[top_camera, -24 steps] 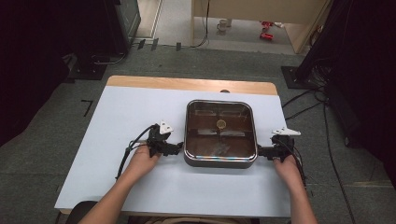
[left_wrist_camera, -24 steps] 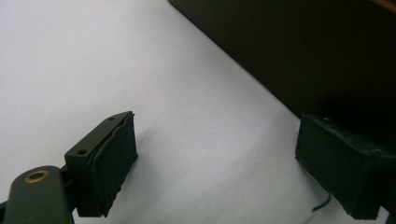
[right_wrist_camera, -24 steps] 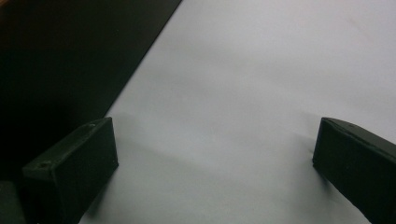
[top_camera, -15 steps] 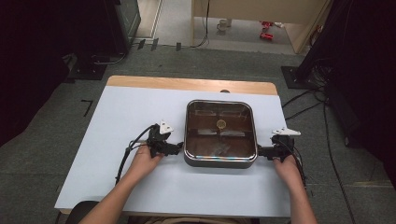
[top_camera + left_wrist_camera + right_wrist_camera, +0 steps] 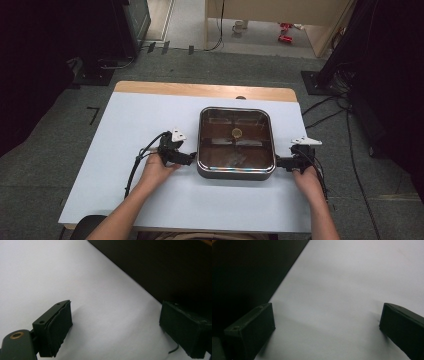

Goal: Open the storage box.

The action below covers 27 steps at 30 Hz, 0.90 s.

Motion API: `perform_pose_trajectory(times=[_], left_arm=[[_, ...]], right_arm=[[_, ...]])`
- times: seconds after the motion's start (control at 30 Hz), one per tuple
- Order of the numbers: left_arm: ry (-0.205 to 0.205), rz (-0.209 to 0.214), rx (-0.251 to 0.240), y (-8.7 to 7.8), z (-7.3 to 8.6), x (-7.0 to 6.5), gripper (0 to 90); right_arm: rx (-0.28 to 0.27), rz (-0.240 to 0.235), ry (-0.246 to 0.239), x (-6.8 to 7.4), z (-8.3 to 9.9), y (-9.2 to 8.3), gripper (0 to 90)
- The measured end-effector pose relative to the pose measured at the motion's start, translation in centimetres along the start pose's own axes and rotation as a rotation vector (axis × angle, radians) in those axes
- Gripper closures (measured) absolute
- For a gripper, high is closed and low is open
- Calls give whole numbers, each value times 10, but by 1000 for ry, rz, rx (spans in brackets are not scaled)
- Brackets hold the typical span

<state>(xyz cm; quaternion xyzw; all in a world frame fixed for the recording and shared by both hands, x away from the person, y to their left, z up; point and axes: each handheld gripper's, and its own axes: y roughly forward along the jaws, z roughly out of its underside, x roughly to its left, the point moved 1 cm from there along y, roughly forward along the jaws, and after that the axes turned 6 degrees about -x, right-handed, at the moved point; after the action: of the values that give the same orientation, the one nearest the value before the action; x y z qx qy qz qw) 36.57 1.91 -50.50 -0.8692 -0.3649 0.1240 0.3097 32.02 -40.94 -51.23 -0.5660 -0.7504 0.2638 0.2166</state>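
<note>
A square dark metal pan (image 5: 235,172) stands on the white table (image 5: 145,117), with what looks like a glass lid and a small round knob (image 5: 236,132). My left gripper (image 5: 191,159) lies at the pan's left wall and points toward it. In the left gripper view the left gripper (image 5: 117,320) is open with only bare table between its pads, and the dark pan wall (image 5: 162,267) runs across the upper right. My right gripper (image 5: 279,163) sits at the pan's right wall. In its own view the right gripper (image 5: 329,320) is open on nothing, with the pan wall (image 5: 244,272) at the upper left.
A wooden strip (image 5: 200,91) runs along the table's far edge. Black cables (image 5: 137,165) trail from the left gripper over the table. Dark equipment and floor cables (image 5: 325,107) stand around the table. White tabletop lies left of and in front of the pan.
</note>
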Motion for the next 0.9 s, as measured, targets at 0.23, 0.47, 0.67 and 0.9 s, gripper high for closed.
perform_pose_trajectory(times=[0.23, 0.47, 0.67, 0.9], left_arm=[[7, 6, 17, 0, -2, 1, 108], [36, 47, 37, -1, -4, 6, 131], [54, 71, 72, -5, -6, 10, 168], [60, 101, 130, -11, -11, 15, 341]], right_arm=[[0, 0, 0, 0, 0, 0, 0], [0, 0, 0, 0, 0, 0, 0], [0, 0, 0, 0, 0, 0, 0], [0, 0, 0, 0, 0, 0, 0]])
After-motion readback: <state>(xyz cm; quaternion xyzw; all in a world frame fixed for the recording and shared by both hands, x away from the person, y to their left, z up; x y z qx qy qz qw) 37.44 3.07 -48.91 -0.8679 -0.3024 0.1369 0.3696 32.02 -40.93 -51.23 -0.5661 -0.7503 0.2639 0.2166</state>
